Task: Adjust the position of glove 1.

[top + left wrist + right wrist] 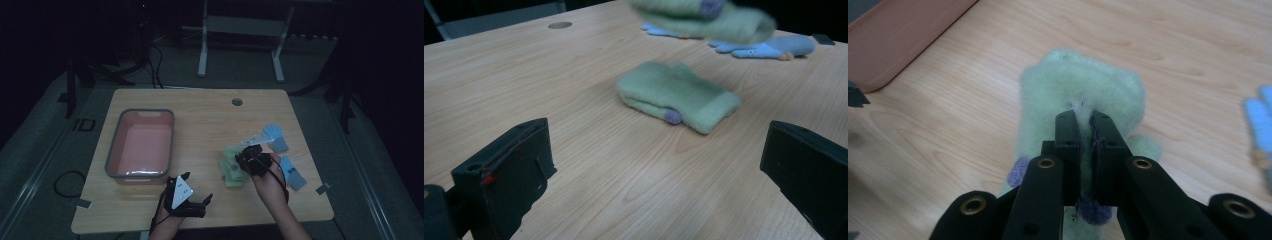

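Note:
Two pale green mittens with purple patches lie near the table's right middle. My right gripper [1085, 117] is shut on one green mitten [1083, 90] and holds it lifted; from the left gripper view that mitten [709, 17] hangs blurred above the other green mitten [676, 95], which lies flat on the wood. In the high view the right gripper [241, 161] sits over the green pile [231, 170]. My left gripper [196, 187] stays near the front edge, open, with bare table between its jaws [654, 170].
A pink bin with a grey rim [112, 150] stands empty at the left. Two blue gloves [275, 136] [293, 173] lie at the right, beyond the mittens. A cable hole [237, 102] is at the table's back.

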`<state>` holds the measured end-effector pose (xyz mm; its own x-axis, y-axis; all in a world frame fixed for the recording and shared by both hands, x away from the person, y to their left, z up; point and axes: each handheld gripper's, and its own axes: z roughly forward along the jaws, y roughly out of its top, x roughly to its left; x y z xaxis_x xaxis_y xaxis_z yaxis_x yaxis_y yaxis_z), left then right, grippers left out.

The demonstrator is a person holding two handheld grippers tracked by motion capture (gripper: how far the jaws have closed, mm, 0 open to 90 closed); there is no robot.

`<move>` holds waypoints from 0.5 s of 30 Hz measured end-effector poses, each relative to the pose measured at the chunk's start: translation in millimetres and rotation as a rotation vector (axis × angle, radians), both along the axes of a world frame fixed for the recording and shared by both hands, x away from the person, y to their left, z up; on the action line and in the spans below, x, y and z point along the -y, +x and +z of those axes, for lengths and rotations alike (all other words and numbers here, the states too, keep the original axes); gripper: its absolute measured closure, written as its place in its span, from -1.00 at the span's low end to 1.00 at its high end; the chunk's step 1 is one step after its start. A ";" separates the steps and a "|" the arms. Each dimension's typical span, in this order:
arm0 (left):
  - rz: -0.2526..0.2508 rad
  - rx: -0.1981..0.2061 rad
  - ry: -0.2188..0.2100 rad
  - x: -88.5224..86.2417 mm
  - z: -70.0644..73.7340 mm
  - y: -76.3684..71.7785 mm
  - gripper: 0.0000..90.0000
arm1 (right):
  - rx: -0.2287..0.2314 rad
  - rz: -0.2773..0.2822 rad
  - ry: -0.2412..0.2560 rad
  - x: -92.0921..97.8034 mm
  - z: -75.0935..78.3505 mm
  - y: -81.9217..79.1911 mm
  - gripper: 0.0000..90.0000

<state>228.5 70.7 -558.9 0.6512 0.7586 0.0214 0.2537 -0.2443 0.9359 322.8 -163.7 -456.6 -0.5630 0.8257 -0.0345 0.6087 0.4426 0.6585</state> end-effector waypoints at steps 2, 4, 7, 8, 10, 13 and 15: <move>-0.002 0.003 0.000 -0.3 0.5 -0.3 -0.98 | -0.005 0.003 -0.003 -3.7 -4.2 0.7 0.87; -0.003 0.001 -0.006 -0.7 0.8 -0.5 -0.98 | -0.015 -0.005 -0.008 -6.1 -8.8 1.1 0.87; -0.005 0.000 -0.010 -0.8 0.9 -0.3 -0.98 | -0.035 -0.027 -0.010 -6.3 -17.7 2.2 0.87; -0.006 0.001 -0.009 -0.9 1.0 -0.3 -0.98 | -0.041 -0.032 -0.011 -6.3 -20.0 2.6 0.87; -0.008 0.000 -0.011 -0.6 1.3 -0.4 -0.98 | -0.053 -0.044 -0.012 -6.7 -25.8 3.5 0.87; -0.009 0.001 -0.010 -0.1 1.3 -0.5 -0.98 | -0.075 -0.046 -0.020 -9.5 -34.1 4.9 0.86; -0.009 0.000 -0.013 0.1 1.3 -0.4 -0.98 | -0.077 -0.051 -0.025 -10.5 -37.0 5.0 0.86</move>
<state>228.1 70.6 -557.6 0.6583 0.7527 0.0117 0.2515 -0.2346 0.9390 327.8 -153.3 -493.6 -0.5225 0.8525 -0.0137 0.6791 0.4258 0.5979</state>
